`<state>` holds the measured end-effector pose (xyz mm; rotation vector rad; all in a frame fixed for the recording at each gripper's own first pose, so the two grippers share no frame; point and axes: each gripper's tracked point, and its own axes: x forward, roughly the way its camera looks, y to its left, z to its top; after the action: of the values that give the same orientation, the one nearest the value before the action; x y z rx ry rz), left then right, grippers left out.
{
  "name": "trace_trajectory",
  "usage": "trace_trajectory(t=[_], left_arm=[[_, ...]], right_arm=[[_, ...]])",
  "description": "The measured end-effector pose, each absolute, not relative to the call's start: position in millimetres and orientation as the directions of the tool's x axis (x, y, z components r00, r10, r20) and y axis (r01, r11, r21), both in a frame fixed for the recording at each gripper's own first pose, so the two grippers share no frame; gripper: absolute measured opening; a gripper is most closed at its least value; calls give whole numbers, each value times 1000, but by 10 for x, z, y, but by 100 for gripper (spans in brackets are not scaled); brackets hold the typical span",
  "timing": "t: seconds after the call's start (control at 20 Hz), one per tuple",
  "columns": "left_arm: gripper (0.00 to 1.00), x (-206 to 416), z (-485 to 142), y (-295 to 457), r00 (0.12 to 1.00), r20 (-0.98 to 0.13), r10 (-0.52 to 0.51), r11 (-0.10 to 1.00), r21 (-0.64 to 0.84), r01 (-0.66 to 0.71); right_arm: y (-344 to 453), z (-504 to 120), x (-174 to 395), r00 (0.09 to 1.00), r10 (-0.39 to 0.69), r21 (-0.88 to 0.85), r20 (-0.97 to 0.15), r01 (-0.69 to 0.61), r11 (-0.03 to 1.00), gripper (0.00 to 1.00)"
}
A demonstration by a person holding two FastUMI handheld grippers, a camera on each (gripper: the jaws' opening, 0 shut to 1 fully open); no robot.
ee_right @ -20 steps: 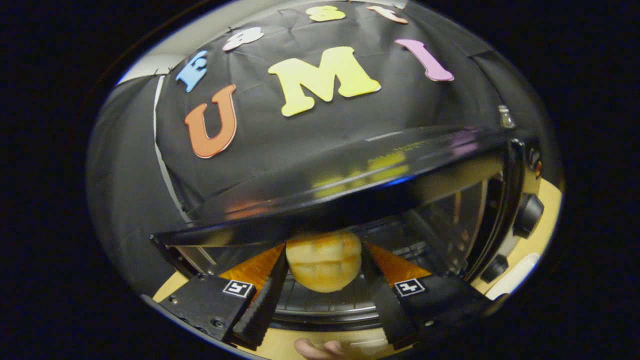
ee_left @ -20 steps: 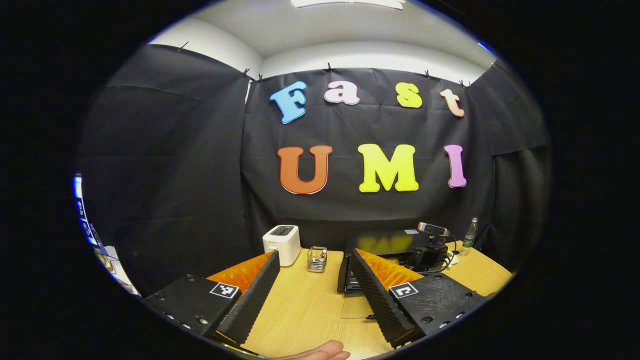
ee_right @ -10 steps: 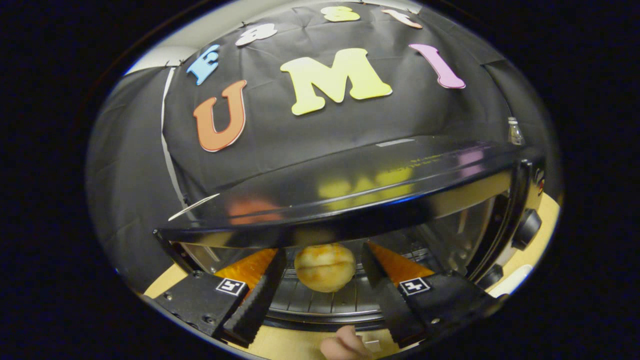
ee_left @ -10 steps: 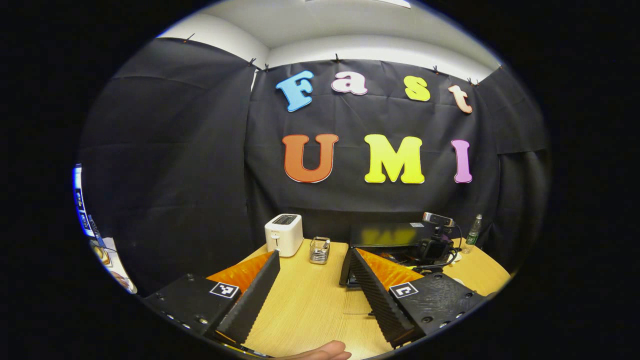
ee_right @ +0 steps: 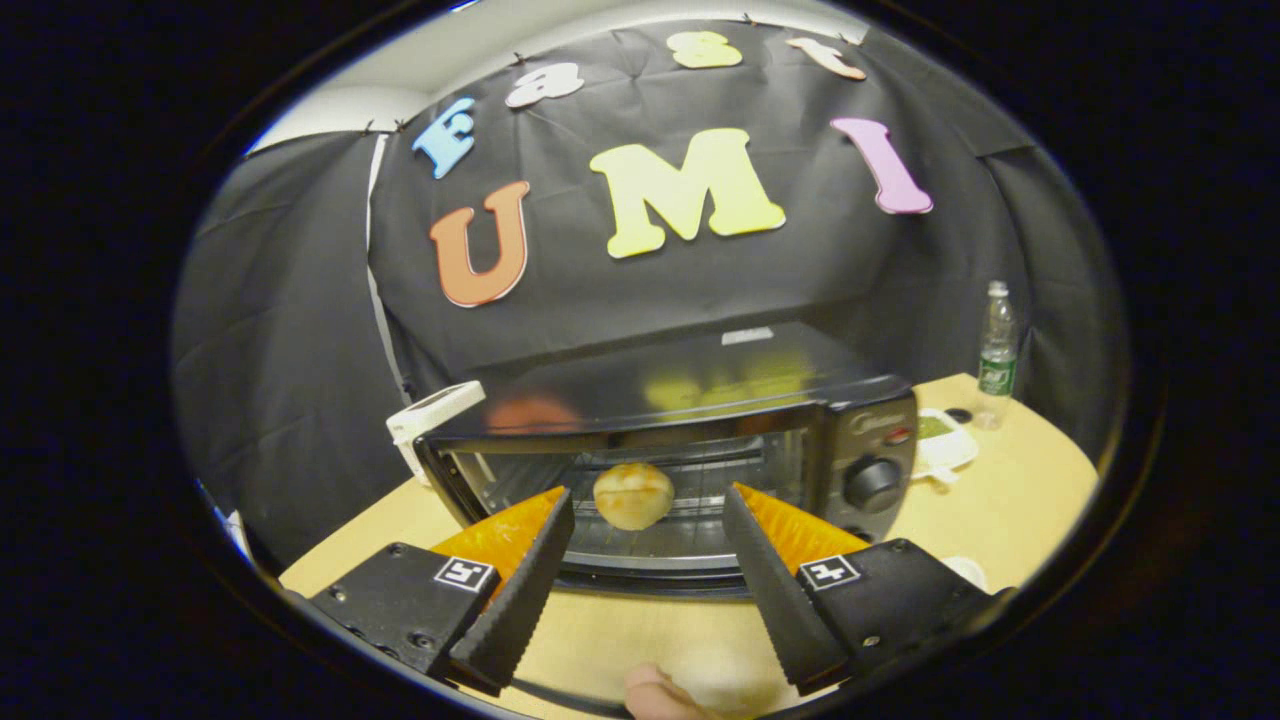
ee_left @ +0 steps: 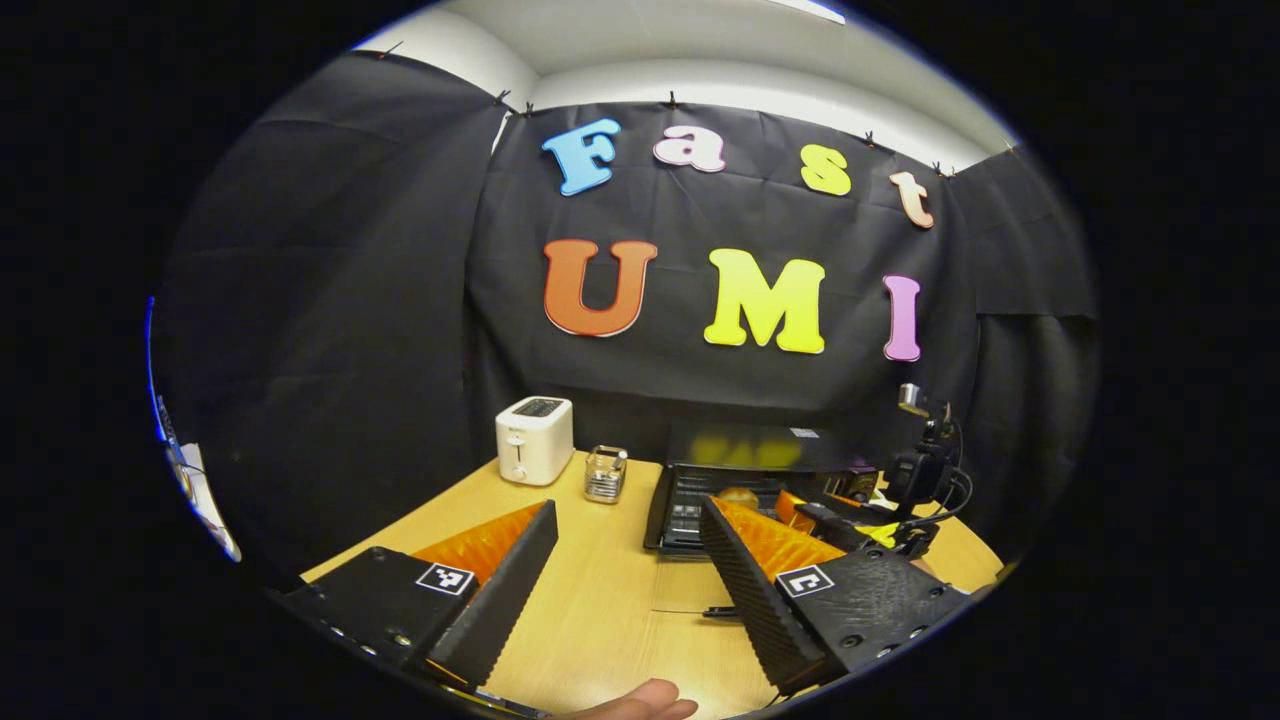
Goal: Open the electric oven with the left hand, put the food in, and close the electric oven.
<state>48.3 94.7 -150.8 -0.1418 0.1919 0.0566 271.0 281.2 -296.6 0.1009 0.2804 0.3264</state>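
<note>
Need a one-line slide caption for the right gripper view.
Open right gripper in front of the open electric oven, bread roll resting on the rack inside.

Oven: black countertop electric oven, boxy, glossy top that mirrors colours from the wall behind. Stands upright on the wooden worktop.
Oven door: open, folded down toward the front; the cavity is exposed in the right gripper view.
Oven interior: shiny metal walls, wire rack running across it.
Oven controls: panel at the oven's right end in the right gripper view, with a round black knob and a small red spot above it.
Food: round, pale golden bun with creased top. Sits on the rack inside the cavity, roughly mid-width, free of any fingers.
Left gripper view: oven stands farther off on the worktop, front open, bun visible inside.
</note>
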Motion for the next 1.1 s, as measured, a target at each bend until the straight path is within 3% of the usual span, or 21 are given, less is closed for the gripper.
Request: trace_trajectory(t=[0.2, 0.3, 0.35, 0.45, 0.55, 0.6, 0.75, 0.85, 0.9, 1.1], left_arm=[[94, 606, -1839, 784, 965, -263, 6, 991, -130, -42], [94, 700, -2012, 616, 955, -296, -34, 990, -139, -8], [94, 737, -2122, 510, 946, -320, -58, 990, -141, 13], [94, 818, -2393, 342, 927, -363, -90, 990, -135, 43], [94, 880, -2606, 161, 905, -408, -121, 987, -144, 67], [94, 911, -2721, 89, 893, -429, -133, 986, -152, 74], [94, 950, -3040, -98, 857, -490, -158, 983, -163, 88], [94, 929, -3233, -206, 831, -531, -163, 984, -151, 96], [94, 914, -3322, -277, 819, -549, -166, 984, -145, 102], [94, 859, -3560, -579, 776, -603, -184, 983, -118, 141]], right_arm=[[2370, -2509, 2340, 932, 303, 108, -199, -286, 952, 92], [2114, -2265, 2154, 942, 288, 92, -170, -276, 957, 96], [1980, -2126, 2078, 950, 277, 89, -147, -266, 960, 93], [1651, -1848, 1945, 967, 235, 73, -96, -229, 971, 96], [1330, -1574, 1836, 982, 183, 70, -47, -179, 981, 92], [1196, -1456, 1791, 986, 162, 72, -34, -159, 985, 96], [756, -1241, 1668, 995, 94, 52, -37, -92, 994, 92], [469, -1067, 1577, 999, 42, 31, -17, -41, 999, 96], [365, -1001, 1513, 1000, 29, 32, -9, -29, 999, 92], [13, -765, 1244, 999, 13, 26, 34, -14, 1000, 96]])
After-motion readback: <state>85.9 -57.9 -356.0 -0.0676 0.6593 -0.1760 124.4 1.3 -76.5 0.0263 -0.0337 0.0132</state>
